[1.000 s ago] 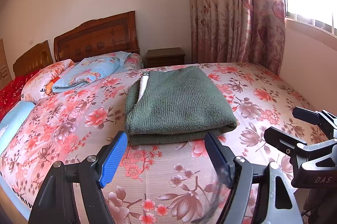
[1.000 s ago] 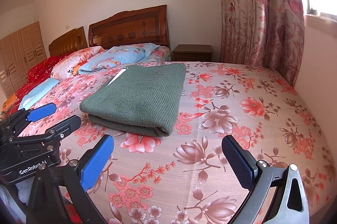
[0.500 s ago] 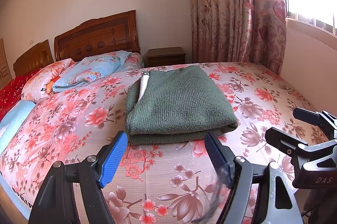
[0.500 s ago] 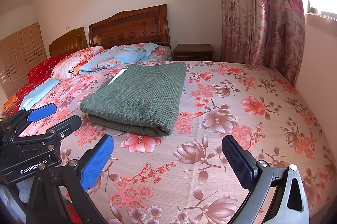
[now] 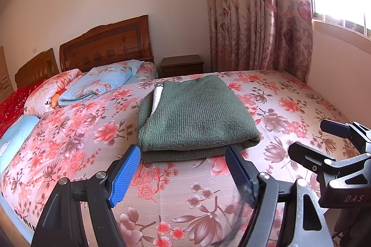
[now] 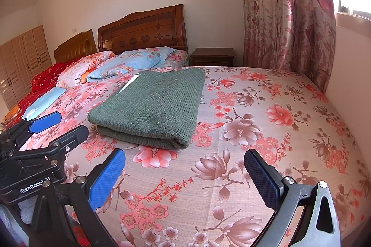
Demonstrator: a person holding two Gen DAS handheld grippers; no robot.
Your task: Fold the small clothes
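Floral bedding covered the bed (image 5: 289,107), with a wooden headboard (image 5: 106,45), pillows (image 5: 102,82) and a nightstand (image 5: 182,65) behind. On the sheet lay a folded green knit sweater (image 5: 194,117), something white, perhaps a lining, showing at its left edge. Both the left gripper (image 5: 183,168) and the right gripper (image 6: 185,175) hung near its front, fingers spread wide and holding nothing.

Our left gripper (image 5: 183,168) & right gripper (image 6: 185,174) both hang w/ jaws spread wide, gripping nothing, side by side.
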